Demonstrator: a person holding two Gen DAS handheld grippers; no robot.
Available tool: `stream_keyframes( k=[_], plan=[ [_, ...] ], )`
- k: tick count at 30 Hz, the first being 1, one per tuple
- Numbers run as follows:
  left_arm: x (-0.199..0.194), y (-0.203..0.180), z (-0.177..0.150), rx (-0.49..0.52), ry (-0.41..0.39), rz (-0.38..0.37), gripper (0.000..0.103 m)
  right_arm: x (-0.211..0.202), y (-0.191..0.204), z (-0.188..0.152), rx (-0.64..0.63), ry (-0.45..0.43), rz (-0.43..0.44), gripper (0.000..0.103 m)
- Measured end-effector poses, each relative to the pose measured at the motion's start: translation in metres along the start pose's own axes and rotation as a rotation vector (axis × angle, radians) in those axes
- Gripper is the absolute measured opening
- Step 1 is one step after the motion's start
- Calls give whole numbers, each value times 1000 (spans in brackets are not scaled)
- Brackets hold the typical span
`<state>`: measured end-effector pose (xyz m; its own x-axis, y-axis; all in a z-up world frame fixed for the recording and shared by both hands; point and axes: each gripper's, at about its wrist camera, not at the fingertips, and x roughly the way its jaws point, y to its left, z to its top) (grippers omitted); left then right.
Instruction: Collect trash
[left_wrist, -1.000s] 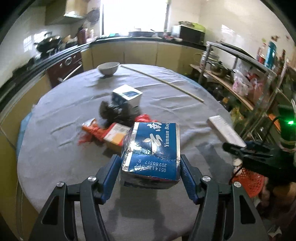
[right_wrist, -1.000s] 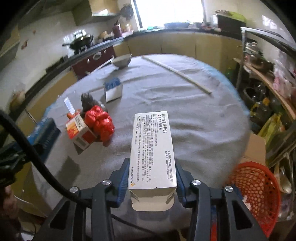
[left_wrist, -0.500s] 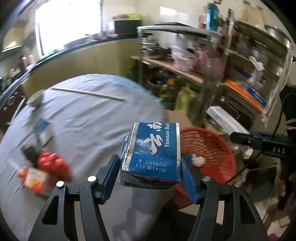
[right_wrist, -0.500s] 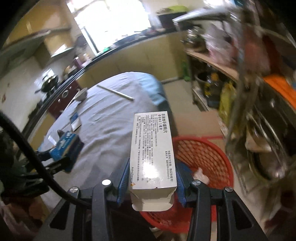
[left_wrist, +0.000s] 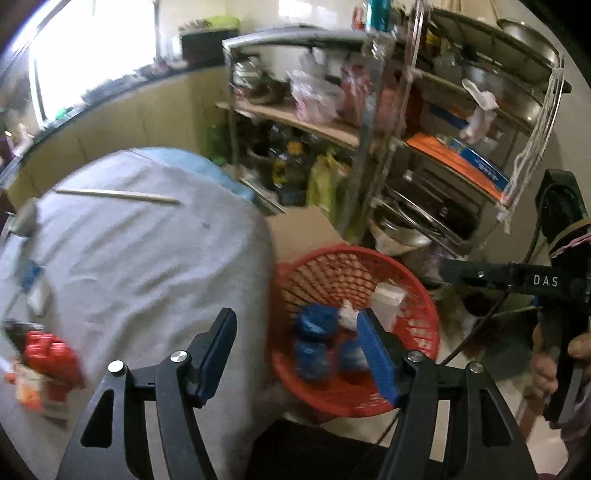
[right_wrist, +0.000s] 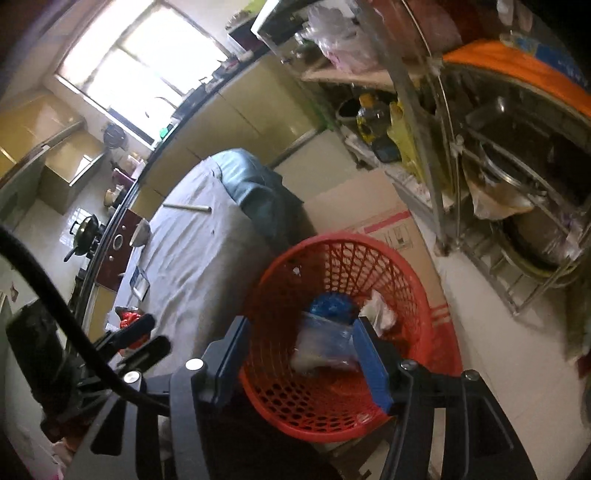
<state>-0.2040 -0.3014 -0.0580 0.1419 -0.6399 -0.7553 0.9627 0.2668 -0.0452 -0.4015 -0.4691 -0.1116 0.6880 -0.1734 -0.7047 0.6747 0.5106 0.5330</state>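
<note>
The left gripper (left_wrist: 295, 343) hangs with its jaws apart and nothing between them, having just been opening; its blue pads straddle the counter's near edge and the rim of the red basket (left_wrist: 424, 295). The right gripper (right_wrist: 299, 354) is likewise spread and empty, its jaws having just been opening, and it points down into the same red basket (right_wrist: 266, 280), which stands on the floor just beside the counter. Inside the basket lies the trash: a blue box (left_wrist: 314, 325), blurred, with a silvery face showing in the right wrist view, a white box (left_wrist: 386, 299) against the far wall of the mesh, and a small crumpled white scrap (left_wrist: 347, 310) between them. The basket is an open lattice of red plastic, round, widening to its rim. On the counter (left_wrist: 147, 266), covered in a grey cloth, more litter sits at the near left edge: a red crumpled wrapper (left_wrist: 48, 350) touching an orange and white carton (left_wrist: 33, 387). Farther along the left edge lies a small white and blue box (left_wrist: 33, 288), blurred. A long pale stick (left_wrist: 118, 195) rests across the far side. Behind the basket a cardboard box (right_wrist: 369, 214) stands on the floor, and beyond it a metal rack (left_wrist: 406, 147) crowded with pans and bags.
</note>
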Motion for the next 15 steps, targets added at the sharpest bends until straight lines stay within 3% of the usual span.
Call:
stream_keyframes(
  k=[4, 6, 10, 15],
  plan=[
    [-38, 18, -3, -35, -51, 134, 73, -15, 36, -1, -86, -72, 18, 62],
    [-65, 29, -9, -59, -78, 246, 74, -19, 58, -3, -145, -97, 24, 62],
    [-110, 52, -25, -116, -133, 393, 82, -32, 124, -14, -307, -157, 51, 63],
    [-173, 85, -52, -208, -207, 574, 83, -50, 193, -29, -457, -231, 90, 69]
  ],
)
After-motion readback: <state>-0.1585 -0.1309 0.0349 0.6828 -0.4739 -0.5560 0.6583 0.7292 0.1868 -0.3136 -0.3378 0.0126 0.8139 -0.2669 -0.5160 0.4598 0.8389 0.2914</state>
